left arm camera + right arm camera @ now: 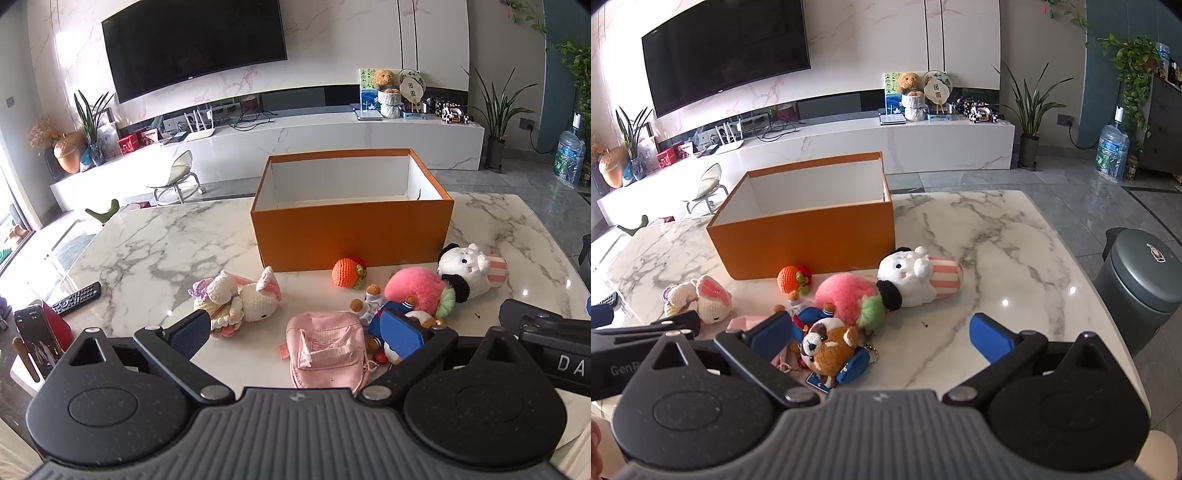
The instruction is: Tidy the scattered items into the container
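An open orange box (351, 229) with a bare white inside stands at the back of the marble table (155, 243). In front of it lie a crochet bunny (240, 299), an orange crochet ball (345, 273), a pink pouch (327, 350), a pink fluffy toy (417, 286), a white plush (469, 266) and a blue-dressed doll (375, 306). My left gripper (297, 332) is open above the pouch. Over a brown dog plush (831, 345), my right gripper (882, 336) hangs open, with the pink fluffy toy (846, 295) and white plush (912, 277) beyond. Nothing is held.
A remote (75, 297) and a propped phone (38, 338) sit at the table's left edge. A grey bin (1137, 280) stands on the floor past the right edge. Bare marble (997, 251) lies right of the box. A TV unit runs behind.
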Available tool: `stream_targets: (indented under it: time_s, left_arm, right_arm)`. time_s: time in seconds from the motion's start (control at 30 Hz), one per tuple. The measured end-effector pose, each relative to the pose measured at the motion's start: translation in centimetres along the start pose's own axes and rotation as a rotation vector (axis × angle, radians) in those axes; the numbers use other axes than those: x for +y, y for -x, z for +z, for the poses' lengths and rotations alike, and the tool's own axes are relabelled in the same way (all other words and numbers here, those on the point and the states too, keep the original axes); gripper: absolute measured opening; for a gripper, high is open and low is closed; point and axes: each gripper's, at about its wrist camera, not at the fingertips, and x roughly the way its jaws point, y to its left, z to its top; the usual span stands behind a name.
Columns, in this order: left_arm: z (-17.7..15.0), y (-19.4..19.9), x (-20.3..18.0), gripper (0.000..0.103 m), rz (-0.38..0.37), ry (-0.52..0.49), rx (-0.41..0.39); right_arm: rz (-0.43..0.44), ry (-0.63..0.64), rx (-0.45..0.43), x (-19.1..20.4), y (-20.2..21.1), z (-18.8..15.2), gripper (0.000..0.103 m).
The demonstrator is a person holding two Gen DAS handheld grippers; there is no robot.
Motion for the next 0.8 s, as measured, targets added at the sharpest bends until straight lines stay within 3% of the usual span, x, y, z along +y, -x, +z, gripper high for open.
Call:
stream_targets:
  time_s: [0.33, 0.8]
  left_arm:
    - [0.3, 0.4, -0.4, 0.103, 0.049, -0.009, -0.035]
    - [0.1, 0.5, -0.2, 0.103, 0.000, 0.023, -0.022]
  right_arm:
    - [-0.005, 0.001, 0.004, 0.0, 0.0, 0.1, 0.103]
    - [-0.002, -0.007, 0.001, 0.0, 1.3, 0.7, 0.103]
